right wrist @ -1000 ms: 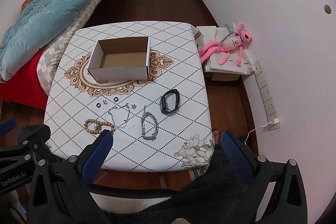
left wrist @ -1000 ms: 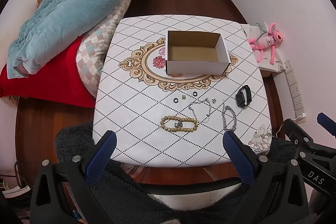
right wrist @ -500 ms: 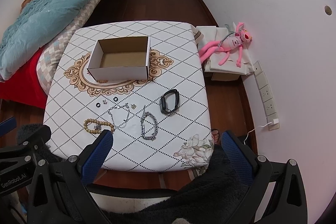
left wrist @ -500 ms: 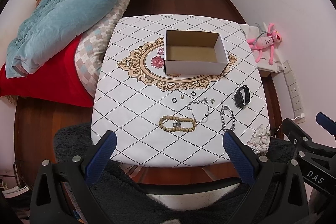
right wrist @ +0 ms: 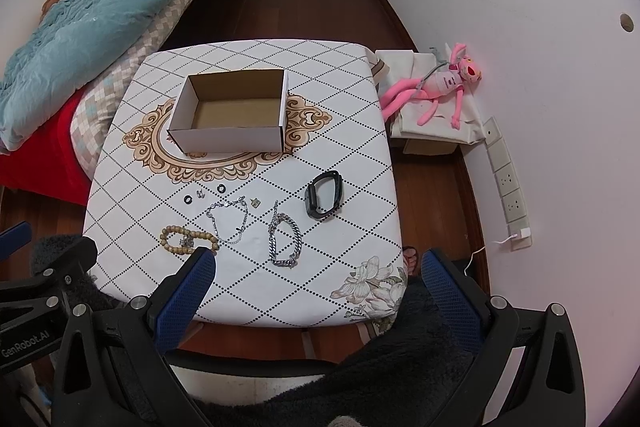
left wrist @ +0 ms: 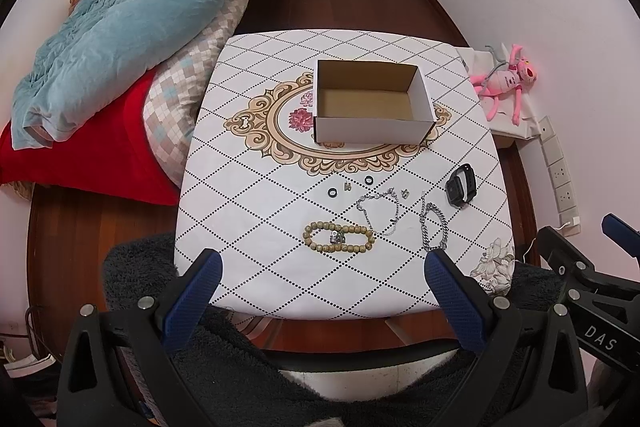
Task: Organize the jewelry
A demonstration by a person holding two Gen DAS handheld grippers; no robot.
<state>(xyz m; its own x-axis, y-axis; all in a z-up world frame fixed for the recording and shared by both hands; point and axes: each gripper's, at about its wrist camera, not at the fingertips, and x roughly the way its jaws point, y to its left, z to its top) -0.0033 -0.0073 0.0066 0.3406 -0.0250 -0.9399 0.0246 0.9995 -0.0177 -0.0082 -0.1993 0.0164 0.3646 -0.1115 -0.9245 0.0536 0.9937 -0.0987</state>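
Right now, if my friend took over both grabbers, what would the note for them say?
Left gripper: open, empty, held back over the near table edge.
Right gripper: open, empty, same height, beside it.
Cardboard box: open and empty, mid-table.
Still loose on the tablecloth, in front of the box: wooden bead bracelet, thin silver chain, thick silver chain bracelet, black smart band, two small black rings, and a few tiny pieces too small to name.
Done: nothing yet.
Left: move every piece into the box.
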